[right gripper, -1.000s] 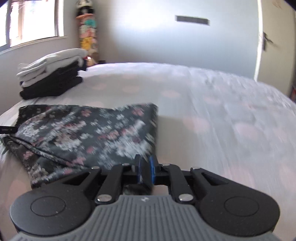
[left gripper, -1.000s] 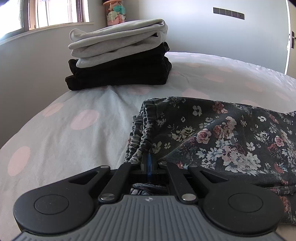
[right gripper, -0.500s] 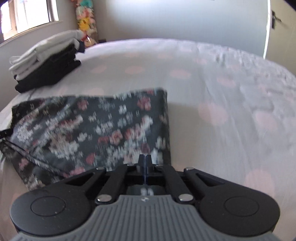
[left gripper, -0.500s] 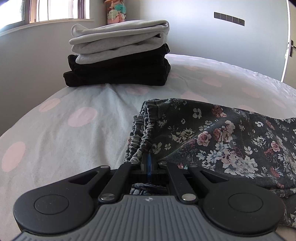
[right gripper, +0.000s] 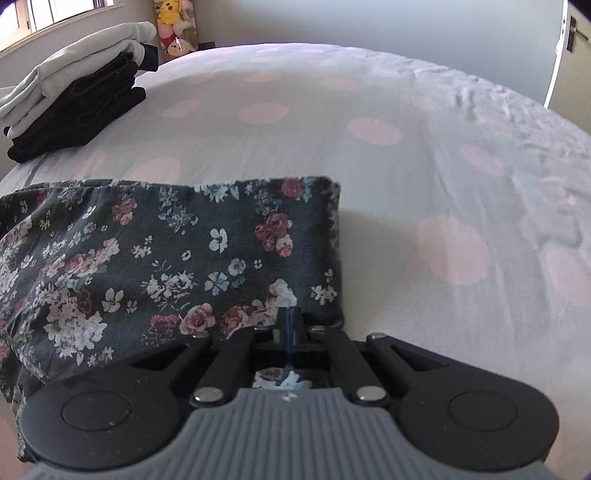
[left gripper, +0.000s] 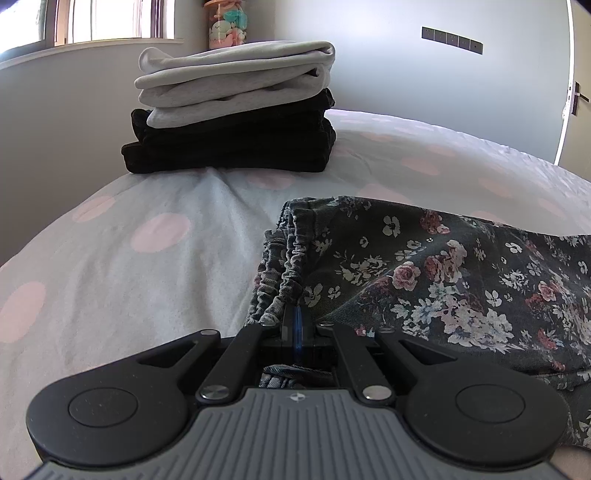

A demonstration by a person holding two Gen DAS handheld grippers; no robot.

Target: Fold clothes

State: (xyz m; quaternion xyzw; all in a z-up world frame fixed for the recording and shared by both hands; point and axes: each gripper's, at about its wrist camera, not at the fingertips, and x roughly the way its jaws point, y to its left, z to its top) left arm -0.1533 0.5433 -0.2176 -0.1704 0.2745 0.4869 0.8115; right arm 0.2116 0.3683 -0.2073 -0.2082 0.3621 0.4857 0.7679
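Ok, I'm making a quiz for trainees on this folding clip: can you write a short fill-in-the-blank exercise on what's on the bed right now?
1. The floral garment lies on a bedsheet dotted with ____ circles.
2. In the folded stack, the grey garment lies ____ the black clothes.
3. The left gripper is shut on the garment's gathered ____ edge.
4. The right gripper has its jaws ____ on the floral fabric.

Missing words: pink; on top of; elastic; shut

Bright window (left gripper: 92,22) daylight, sharp, fisheye-warped edges
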